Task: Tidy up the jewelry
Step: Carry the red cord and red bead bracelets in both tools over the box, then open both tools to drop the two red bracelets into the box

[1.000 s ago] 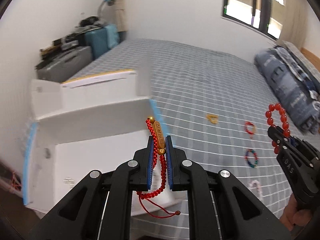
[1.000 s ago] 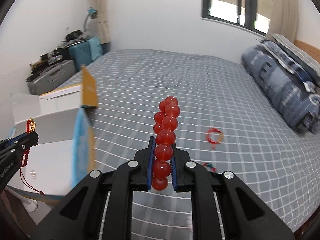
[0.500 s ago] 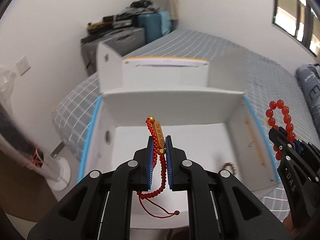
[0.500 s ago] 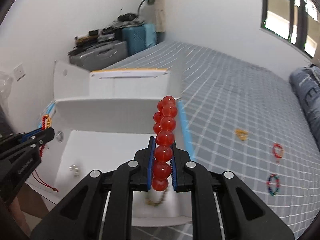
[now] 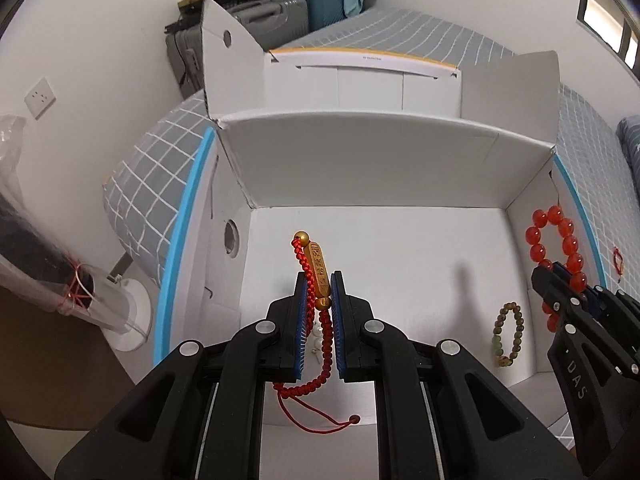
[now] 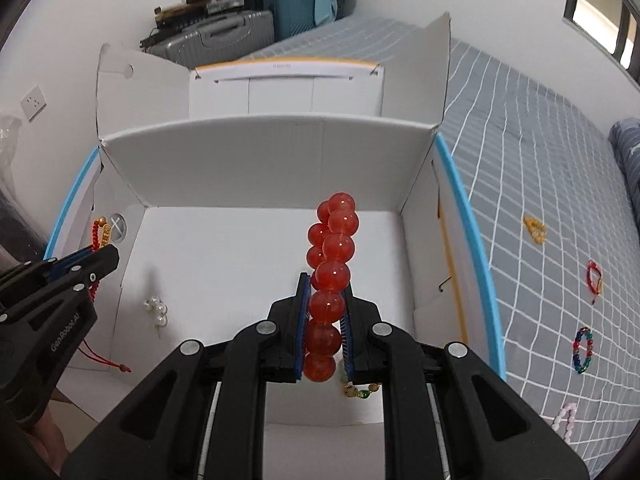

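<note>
My left gripper (image 5: pixel 319 280) is shut on a red cord bracelet with a gold bar (image 5: pixel 320 276) and holds it above the open white box (image 5: pixel 376 152). My right gripper (image 6: pixel 325 280) is shut on a bracelet of big red beads (image 6: pixel 332 264), also above the box (image 6: pixel 264 152). Each gripper shows in the other's view, the right gripper (image 5: pixel 560 276) at right and the left gripper (image 6: pixel 104 252) at left. In the box lie a brown-green bead bracelet (image 5: pixel 508 334) and a pearl piece (image 6: pixel 157 308).
The box stands on a grey checked bed (image 6: pixel 540 140). On the bed to the right lie a yellow piece (image 6: pixel 535 229), a red bracelet (image 6: pixel 594 276), a multicoloured bracelet (image 6: pixel 583 350) and a pink piece (image 6: pixel 564 420). Suitcases (image 6: pixel 240 28) stand by the far wall.
Both grippers have swung left from over the bed to over the open box and come closer to it. Each keeps hold of its bracelet.
</note>
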A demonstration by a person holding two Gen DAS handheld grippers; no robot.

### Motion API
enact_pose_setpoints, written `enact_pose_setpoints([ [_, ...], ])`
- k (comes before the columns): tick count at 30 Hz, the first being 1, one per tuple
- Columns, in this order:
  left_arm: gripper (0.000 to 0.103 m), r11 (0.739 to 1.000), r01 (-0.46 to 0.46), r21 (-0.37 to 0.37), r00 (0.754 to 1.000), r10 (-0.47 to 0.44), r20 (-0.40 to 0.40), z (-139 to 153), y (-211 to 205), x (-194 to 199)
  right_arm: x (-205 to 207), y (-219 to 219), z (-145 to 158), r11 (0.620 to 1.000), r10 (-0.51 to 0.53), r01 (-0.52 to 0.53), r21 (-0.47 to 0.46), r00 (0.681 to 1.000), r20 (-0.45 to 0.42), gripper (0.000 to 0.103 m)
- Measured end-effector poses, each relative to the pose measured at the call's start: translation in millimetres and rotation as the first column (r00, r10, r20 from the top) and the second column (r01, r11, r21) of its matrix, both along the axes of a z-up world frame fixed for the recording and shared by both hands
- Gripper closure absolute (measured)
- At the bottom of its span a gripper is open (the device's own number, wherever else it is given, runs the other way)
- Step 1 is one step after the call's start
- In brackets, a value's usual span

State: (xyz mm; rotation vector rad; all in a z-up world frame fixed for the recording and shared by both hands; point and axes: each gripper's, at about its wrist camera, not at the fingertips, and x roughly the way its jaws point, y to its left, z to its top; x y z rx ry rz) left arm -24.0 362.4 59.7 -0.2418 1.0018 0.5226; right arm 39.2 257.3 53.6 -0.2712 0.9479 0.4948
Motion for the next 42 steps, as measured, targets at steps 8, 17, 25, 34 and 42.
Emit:
enact_pose_setpoints([
  [8,0.092,1.0,-0.002,-0.012,1.0,0.001,-0.024,-8,0,6,6,4,-14,0.999,-0.006,0.004,-0.036,0.999,-0.051,0.09],
  [17,0.091,1.0,-0.002,-0.018,1.0,0.002,-0.03,-12,2,5,5,8,-22,0.999,0.007,-0.01,-0.051,0.998,-0.059,0.089],
  [25,0.076,1.0,-0.002,-0.012,1.0,0.002,0.011,0,1,0,-6,6,1,0.999,0.02,-0.018,-0.045,0.999,0.048,0.051],
  [34,0.029,0.998,-0.034,0.049,0.996,0.03,0.08,21,-5,-9,-5,-18,24,1.0,-0.005,0.005,0.006,0.993,0.122,0.017],
  [42,0.007,0.996,-0.031,0.085,0.992,0.021,0.122,38,-22,-10,-1,-52,41,0.998,-0.053,0.046,0.044,0.984,0.171,0.008],
])
